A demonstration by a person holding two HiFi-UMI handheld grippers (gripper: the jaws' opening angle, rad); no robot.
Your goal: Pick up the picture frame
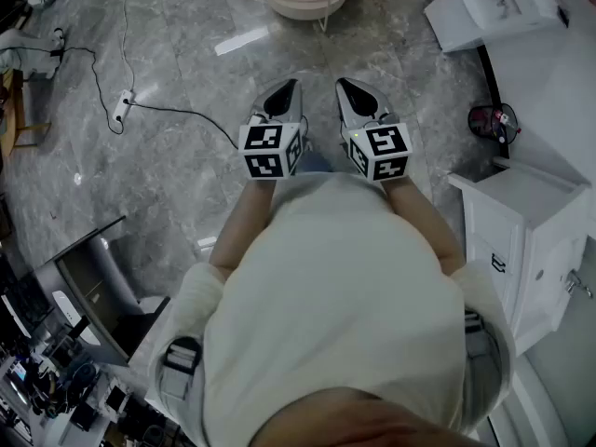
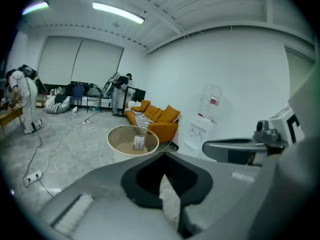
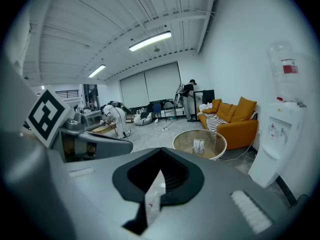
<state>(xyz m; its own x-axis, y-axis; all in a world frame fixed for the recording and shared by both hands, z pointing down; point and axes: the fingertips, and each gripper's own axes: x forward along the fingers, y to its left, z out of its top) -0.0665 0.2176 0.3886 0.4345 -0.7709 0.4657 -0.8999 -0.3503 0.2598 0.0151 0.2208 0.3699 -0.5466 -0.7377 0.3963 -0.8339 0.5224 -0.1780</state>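
1. Where the head view looks down past a white top, finds the left tongs point(image 1: 287, 89) and the right tongs point(image 1: 346, 88) side by side over the grey marble floor point(image 1: 186, 175), close but not touching, tips ahead and tilted a little down.
2. Shows the left marker cube point(image 1: 270, 150) and the right marker cube point(image 1: 380, 152) at the rear ends, nearest the body.
3. Reads the left tongs, in the left gripper view, as fully closed: jaws met along one seam, nothing gripped.
4. Reads the right tongs, in the right gripper view, the same way: jaws pressed together, nothing between them.
5. Places the picture frame point(image 2: 139, 143) upright on the glass top of a round table point(image 2: 122, 150), ahead of both tongs and well apart from them, untouched.
6. Puts that table at the top edge of the head view, straight beyond the two tips.
7. Sets an orange sofa point(image 2: 159, 118) behind the table, a striped cloth draped over one end.
8. Stands a white water dispenser point(image 2: 200, 134) against the white wall, just beside the sofa.
9. Lays a white power strip point(image 1: 123, 107) with a black cable on the floor to the left.
10. Keeps a white cabinet point(image 1: 517, 240) close at the person's right.
11. Leaves several people, small, at the far end of the room.
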